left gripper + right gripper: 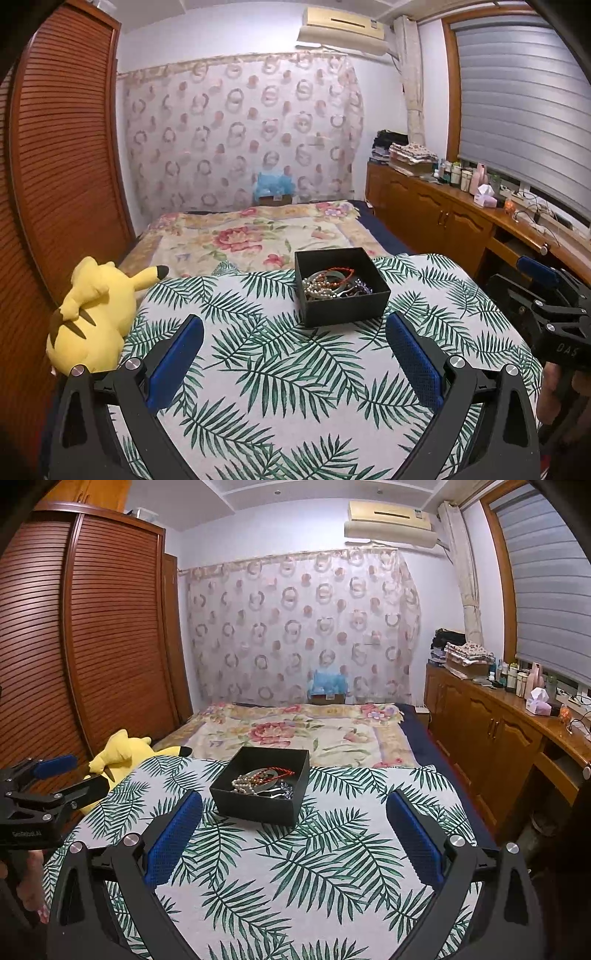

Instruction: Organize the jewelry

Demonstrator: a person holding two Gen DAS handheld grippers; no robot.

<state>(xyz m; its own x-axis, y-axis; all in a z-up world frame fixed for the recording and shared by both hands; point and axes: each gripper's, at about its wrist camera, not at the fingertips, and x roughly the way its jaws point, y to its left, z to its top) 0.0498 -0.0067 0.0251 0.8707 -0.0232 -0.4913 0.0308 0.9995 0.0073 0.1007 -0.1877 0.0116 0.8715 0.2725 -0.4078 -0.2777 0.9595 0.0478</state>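
A black open-topped box (341,286) of tangled jewelry sits toward the far edge of a palm-leaf-print cloth (280,373) spread over the near end of a bed (255,236), with both claws hanging short of it. The left claw (294,349) and the right claw (294,829) each stand wide open with nothing between their blue pads; each is near the box but not touching it, the left one facing its near corner from the left, the right one from the right.

Inside the box lie a string of pearl-like beads (245,783), a thin red cord bracelet (275,773), a pale ring-shaped bangle (328,280) and some darker purple pieces (286,790) toward the right wall; how far they are knotted together cannot be told.

The strands are likely light, limp and slippery, apt to drape, snag on one another and drag neighbours out when lifted, so a pinch across a bunched section of beads looks safer than on a single loose end. The bangle appears stiff and possibly fragile, best taken across its rim. The box looks like light card that could slide on the soft cloth unless one claw steadies a wall.

A yellow plush toy (92,314) lies off the cloth's left edge.
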